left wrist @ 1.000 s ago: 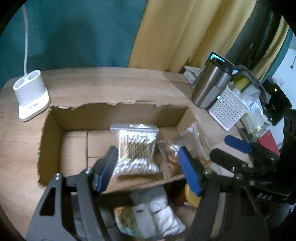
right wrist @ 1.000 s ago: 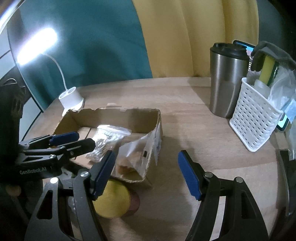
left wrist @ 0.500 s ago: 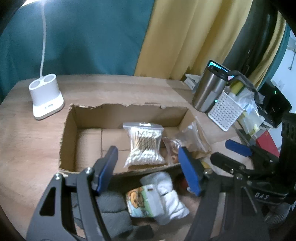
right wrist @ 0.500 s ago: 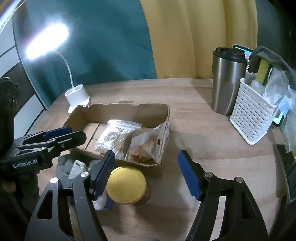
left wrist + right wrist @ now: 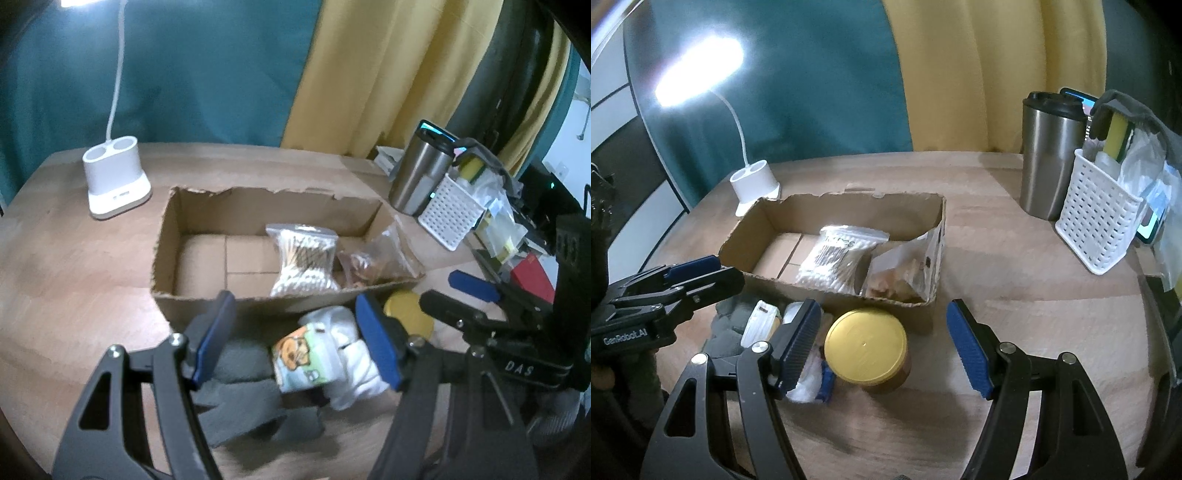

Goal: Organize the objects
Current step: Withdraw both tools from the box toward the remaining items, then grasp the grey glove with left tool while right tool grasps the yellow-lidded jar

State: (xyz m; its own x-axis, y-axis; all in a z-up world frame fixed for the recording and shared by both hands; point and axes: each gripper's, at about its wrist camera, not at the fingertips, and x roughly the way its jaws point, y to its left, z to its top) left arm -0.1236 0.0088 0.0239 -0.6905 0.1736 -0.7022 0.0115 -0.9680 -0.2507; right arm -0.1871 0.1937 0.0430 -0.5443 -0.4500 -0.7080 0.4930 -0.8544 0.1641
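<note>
Both grippers have drawn back from the box (image 5: 258,258) since a second ago, so the items in front of it now show: white socks (image 5: 332,354), grey cloth (image 5: 243,391), gold-lidded jar (image 5: 866,345). Left gripper (image 5: 295,336) hangs over the socks, jaws half open, holding nothing. Right gripper (image 5: 882,345) frames the jar, jaws equally apart, empty, pads not touching it. Swab bag (image 5: 303,258) and snack bag (image 5: 373,258) already lie in the box; judged next: socks or jar go in. Wooden table (image 5: 1034,295), lamp base (image 5: 114,181) far left, steel tumbler (image 5: 1049,155) and white basket (image 5: 1097,214) at right; teal and yellow curtains behind.
</note>
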